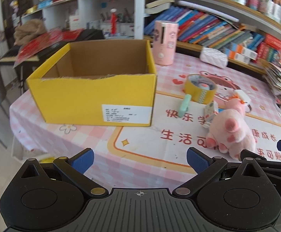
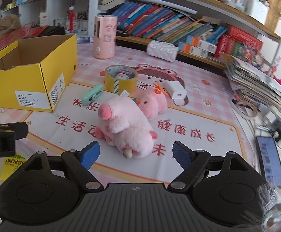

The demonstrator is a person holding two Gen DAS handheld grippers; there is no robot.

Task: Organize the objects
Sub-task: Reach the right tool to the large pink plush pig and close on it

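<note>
An open yellow cardboard box stands empty on the left of the table. To its right lie a large pink plush pig, a smaller pink plush, a roll of yellow tape, a mint green case and a white charger. My right gripper is open just in front of the big pig, its blue pads apart and touching nothing. My left gripper is open over bare tablecloth in front of the box.
A pink cylindrical device and a white quilted pouch stand at the table's back. Bookshelves line the wall behind. A magazine stack and a phone sit at the right edge.
</note>
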